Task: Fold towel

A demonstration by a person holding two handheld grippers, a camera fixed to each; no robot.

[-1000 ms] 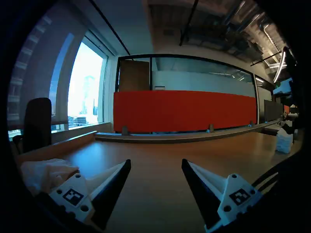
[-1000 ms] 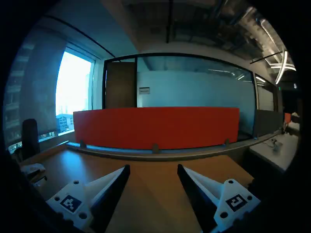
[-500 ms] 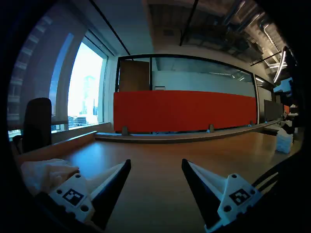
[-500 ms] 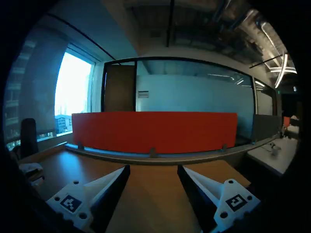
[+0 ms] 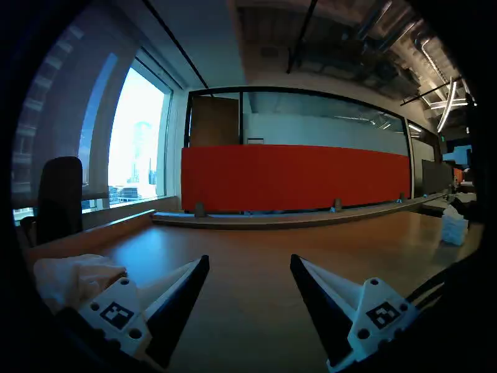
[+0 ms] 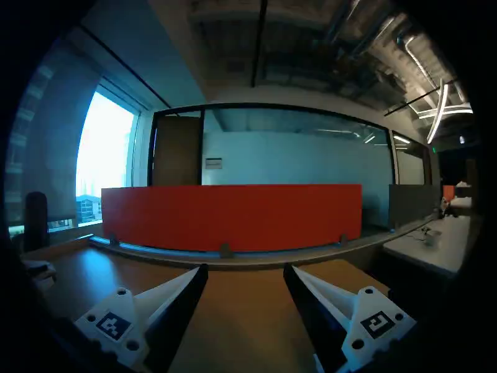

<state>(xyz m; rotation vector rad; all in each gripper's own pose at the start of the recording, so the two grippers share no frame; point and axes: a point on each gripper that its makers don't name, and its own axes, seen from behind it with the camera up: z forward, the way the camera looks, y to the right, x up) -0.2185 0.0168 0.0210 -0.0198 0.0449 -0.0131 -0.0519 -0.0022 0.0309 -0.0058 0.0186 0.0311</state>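
Left gripper (image 5: 248, 257) and right gripper (image 6: 245, 267) jaws apart (empty), crumpled towel (image 5: 71, 276) on table (image 5: 267, 239)

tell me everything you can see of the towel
The towel is a pale cream cloth with soft folds, crumpled in a loose heap and not yet folded. It lies on the wooden desk near its left edge, low on the left of the left gripper view. The open left gripper hides its near part behind one finger. Whether that finger touches it cannot be told.
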